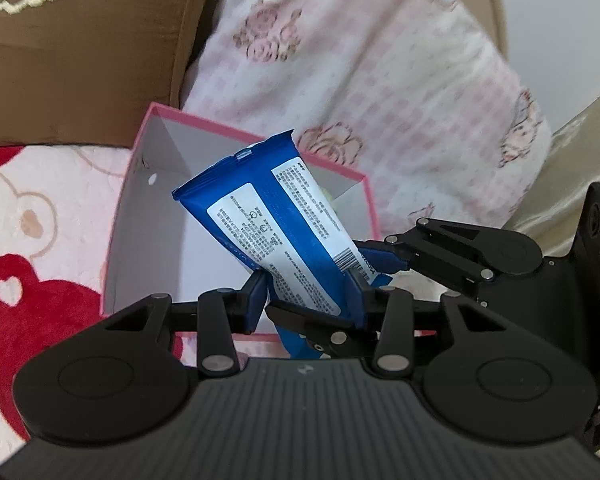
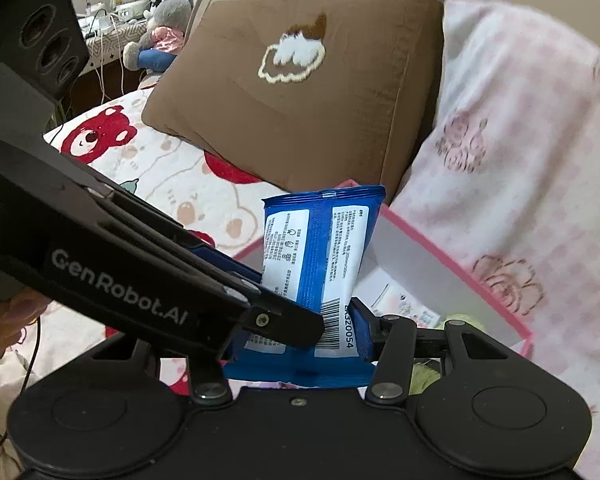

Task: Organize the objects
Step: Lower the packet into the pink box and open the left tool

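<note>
Both grippers are holding one blue packet (image 1: 284, 216) over the open pink box (image 1: 256, 136), so by my reading the task is partway through: this packet is arriving at the box but is not yet lying inside it.

In the left wrist view the left gripper (image 1: 308, 300) is clamping the packet's lower end, its blue pads pressing on either side, while the packet is tilting up toward 11 o'clock above the box's white inside. The right gripper (image 1: 376, 260) is reaching in from 3 o'clock and meeting the same end by the barcode. In the right wrist view the right gripper (image 2: 300, 332) is pinching the packet (image 2: 320, 248) near its bottom, with the left gripper (image 2: 296, 320) crossing in from 9 o'clock.

The box (image 2: 496, 300) is sitting on a bear-print blanket (image 2: 172, 184), with a brown pillow (image 2: 300, 92) at 12 o'clock and a pink checked pillow (image 2: 520, 160) at 2 o'clock. Something is already lying in it: a pale printed item (image 2: 404, 304) and a yellow-green thing (image 2: 456, 318) on the floor near the right gripper's side. What they are I cannot tell.

Judging from this, lowering and releasing the packet is what is left; no other loose things waiting on the bed are showing.
</note>
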